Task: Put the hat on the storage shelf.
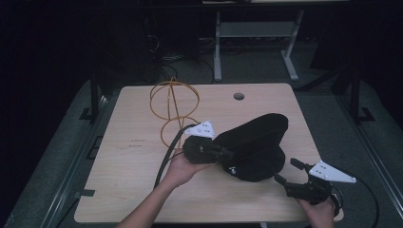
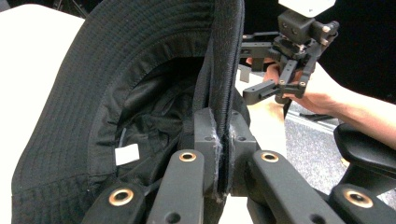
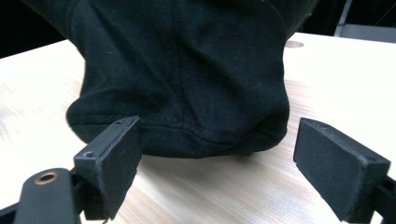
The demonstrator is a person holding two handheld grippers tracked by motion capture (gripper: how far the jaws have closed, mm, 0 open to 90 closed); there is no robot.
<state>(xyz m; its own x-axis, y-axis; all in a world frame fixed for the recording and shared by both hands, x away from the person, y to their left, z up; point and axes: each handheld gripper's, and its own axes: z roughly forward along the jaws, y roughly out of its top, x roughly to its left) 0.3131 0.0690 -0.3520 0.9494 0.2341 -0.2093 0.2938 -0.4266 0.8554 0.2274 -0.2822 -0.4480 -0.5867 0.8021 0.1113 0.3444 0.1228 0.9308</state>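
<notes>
1. From above, on the wooden worktop (image 1: 142, 156): black hat (image 1: 254, 145) right of centre, its brim clamped in the left tongs (image 1: 227, 156); right tongs (image 1: 285, 172) spread wide at the near right corner, just beside the hat, holding nothing; orange wire rings (image 1: 173, 111) further back (standing upright).
2. Along the left tongs (image 2: 218, 140): pinched tight on the hat (image 2: 116, 84) brim, inner lining and white label facing the camera; right tongs (image 2: 268, 81) beyond, gaping.
3. Along the right tongs (image 3: 217, 154): pads far apart, empty; hat (image 3: 187, 70) resting on the worktop (image 3: 350, 74) just ahead.
</notes>
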